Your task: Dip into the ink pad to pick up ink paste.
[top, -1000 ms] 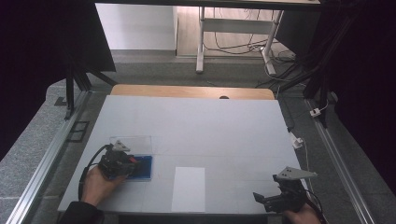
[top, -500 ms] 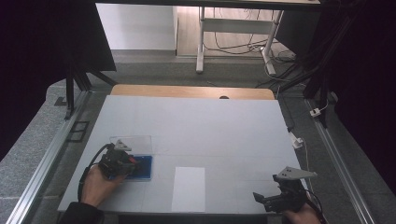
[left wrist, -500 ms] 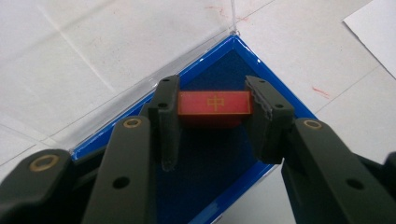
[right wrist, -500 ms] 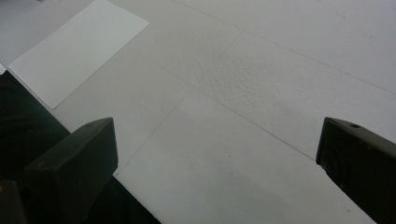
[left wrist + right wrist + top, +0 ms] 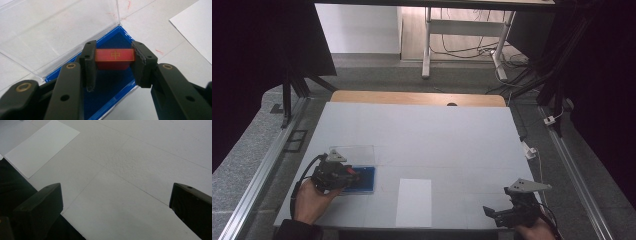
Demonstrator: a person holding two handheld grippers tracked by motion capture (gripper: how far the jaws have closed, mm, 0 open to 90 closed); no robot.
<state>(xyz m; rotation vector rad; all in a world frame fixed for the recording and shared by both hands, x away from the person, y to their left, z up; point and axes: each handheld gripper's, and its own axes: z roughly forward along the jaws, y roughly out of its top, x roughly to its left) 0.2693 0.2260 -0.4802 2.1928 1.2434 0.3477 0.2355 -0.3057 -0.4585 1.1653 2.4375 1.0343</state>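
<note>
High view first: the left gripper (image 5: 346, 175) is hanging over a shallow blue-lined box (image 5: 362, 180) at the near left of the white table (image 5: 437, 135), with the box's clear plastic lid (image 5: 353, 152) lying flipped open behind it. A white sheet of paper (image 5: 414, 202) is lying flat near the table's front edge, between the two hands. The right gripper (image 5: 492, 212) is waiting at the near right corner, well apart from the box.

Left gripper view: the jaws are clamping a small red rectangular block with a gold character on its top face (image 5: 114, 57), pressing on its two ends. The block is sitting squarely between the pads, over the dark blue lining of the open box (image 5: 110, 80); whether it is touching the lining or is already lifted clear I cannot tell.

Right gripper view: the two black jaws are standing wide apart over bare table (image 5: 140, 165) with nothing between them, and the paper sheet (image 5: 41, 145) is lying ahead to one side.

Judging by this, the lid is open and the block is gripped; carrying it out of the box, probably toward the paper, is still to come.
</note>
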